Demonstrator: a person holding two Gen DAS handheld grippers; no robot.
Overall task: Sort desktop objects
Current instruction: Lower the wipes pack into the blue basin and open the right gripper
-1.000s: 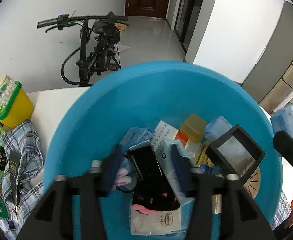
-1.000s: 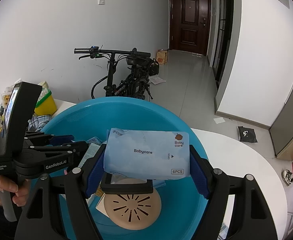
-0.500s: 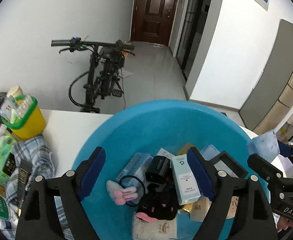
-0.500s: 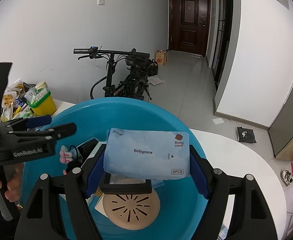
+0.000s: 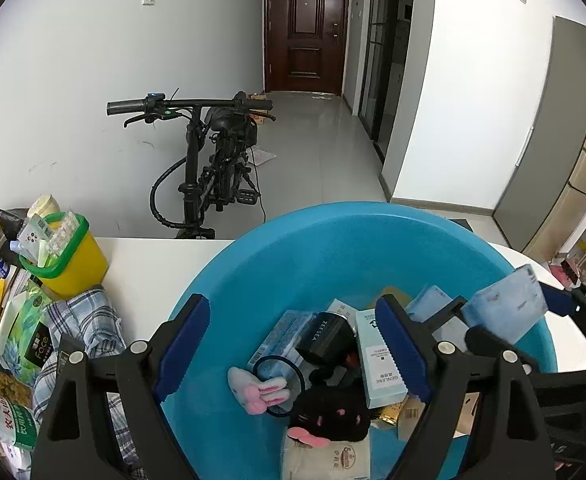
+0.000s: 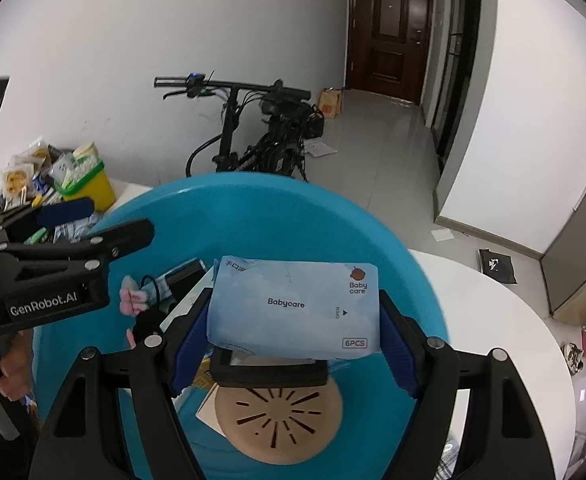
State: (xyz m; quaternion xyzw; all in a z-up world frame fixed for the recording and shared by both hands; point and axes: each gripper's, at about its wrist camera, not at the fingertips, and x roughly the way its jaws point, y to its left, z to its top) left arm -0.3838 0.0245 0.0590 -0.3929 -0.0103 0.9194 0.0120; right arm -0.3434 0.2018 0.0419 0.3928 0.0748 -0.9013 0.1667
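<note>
A big blue basin sits on the white table and holds several small items: boxes, a black ZEESEA box, a black plush, a pink-eared toy. My left gripper is open and empty above the basin's near left side. My right gripper is shut on a light blue Babycare wipes pack, held over the basin above a tan round disc. The pack also shows at the right of the left wrist view.
A yellow bin with a green rim, a plaid cloth and snack packs crowd the table's left. A black bicycle stands on the floor beyond the table. The table's round white edge runs right of the basin.
My left gripper let go of the black box, opened wide and pulled up and back from the basin. My right gripper stayed still with the wipes pack.
</note>
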